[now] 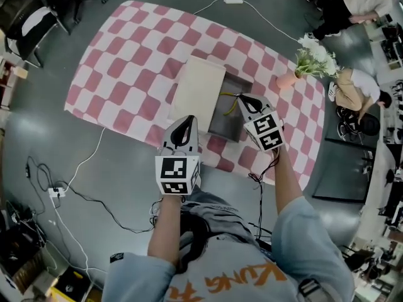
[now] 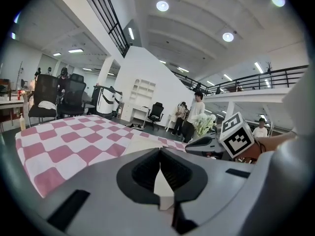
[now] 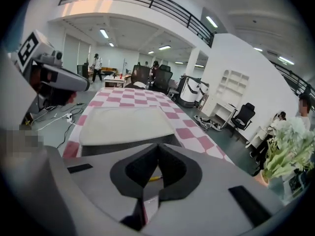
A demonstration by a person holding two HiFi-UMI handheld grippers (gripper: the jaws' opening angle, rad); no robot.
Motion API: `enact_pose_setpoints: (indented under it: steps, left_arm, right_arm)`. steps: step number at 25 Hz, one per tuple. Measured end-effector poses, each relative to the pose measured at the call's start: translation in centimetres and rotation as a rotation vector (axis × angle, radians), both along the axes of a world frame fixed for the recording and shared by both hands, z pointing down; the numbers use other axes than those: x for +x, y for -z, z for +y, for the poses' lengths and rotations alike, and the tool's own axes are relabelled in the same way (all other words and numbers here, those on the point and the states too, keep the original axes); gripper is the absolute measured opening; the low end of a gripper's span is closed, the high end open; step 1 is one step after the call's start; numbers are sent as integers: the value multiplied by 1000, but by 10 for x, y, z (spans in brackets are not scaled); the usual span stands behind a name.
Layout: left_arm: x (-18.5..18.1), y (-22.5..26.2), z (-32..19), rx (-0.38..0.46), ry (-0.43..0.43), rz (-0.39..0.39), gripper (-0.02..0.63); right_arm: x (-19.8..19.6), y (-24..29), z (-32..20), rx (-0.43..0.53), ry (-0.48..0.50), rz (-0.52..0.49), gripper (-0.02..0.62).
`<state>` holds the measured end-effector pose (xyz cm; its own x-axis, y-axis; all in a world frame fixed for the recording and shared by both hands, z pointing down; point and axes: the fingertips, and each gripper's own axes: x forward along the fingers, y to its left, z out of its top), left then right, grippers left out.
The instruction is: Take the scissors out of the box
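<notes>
Head view, from your left: the pink-and-white checked cloth (image 1: 126, 74) covers the table. The flat cream rectangular lid (image 1: 198, 90) lies on it. Your left gripper (image 1: 186, 121) hangs over the near edge of the cloth, just below the lid's near corner. Its jaws are pressed together at the tips and it carries nothing. Just right of the lid, touching its long edge, stands the open dark grey box (image 1: 224, 124). The yellow-handled scissors (image 1: 228, 100) are inside it, near the far end. Your right gripper (image 1: 242, 97) reaches over the box with its tip right at the yellow handles. Further right, near the cloth's edge, stands the bunch of white flowers in a peach vase (image 1: 308, 61).

In the left gripper view, the left gripper (image 2: 160, 151) has its jaws meeting at the front, and only the cream lid (image 2: 142, 142) shows through the small gap behind them. Your right gripper (image 2: 206, 144) sits at the right, and the flowers (image 2: 204, 124) rise beyond it.

In the right gripper view, your left gripper (image 3: 64, 77) is at the far left and the lid (image 3: 125, 124) lies ahead. The right gripper (image 3: 158, 145) has its jaws narrowed until the tips meet. A sliver of the scissors (image 3: 155, 179) shows yellow through the opening behind the tips. You cannot tell from here whether the jaws touch them. The flowers (image 3: 290, 146) stand at the far right.
</notes>
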<state>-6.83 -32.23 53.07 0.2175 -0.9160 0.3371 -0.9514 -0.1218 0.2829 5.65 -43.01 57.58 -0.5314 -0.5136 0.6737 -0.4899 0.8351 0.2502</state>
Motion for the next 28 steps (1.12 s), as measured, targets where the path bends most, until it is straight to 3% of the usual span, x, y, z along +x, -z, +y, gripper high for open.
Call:
enact_pose_setpoints:
  steps: [4, 7, 28]
  left_arm:
    - [-9, -9, -6, -19, -2, -7, 20]
    - [-18, -11, -12, -28, 3, -8, 20]
    - [-28, -10, -68, -49, -64, -20, 20]
  right_arm:
    - [-4, -18, -12, -23, 51, 73, 2]
    - [-9, -27, -23, -24, 81, 134, 56]
    - [-24, -100, -35, -204, 436, 585, 89]
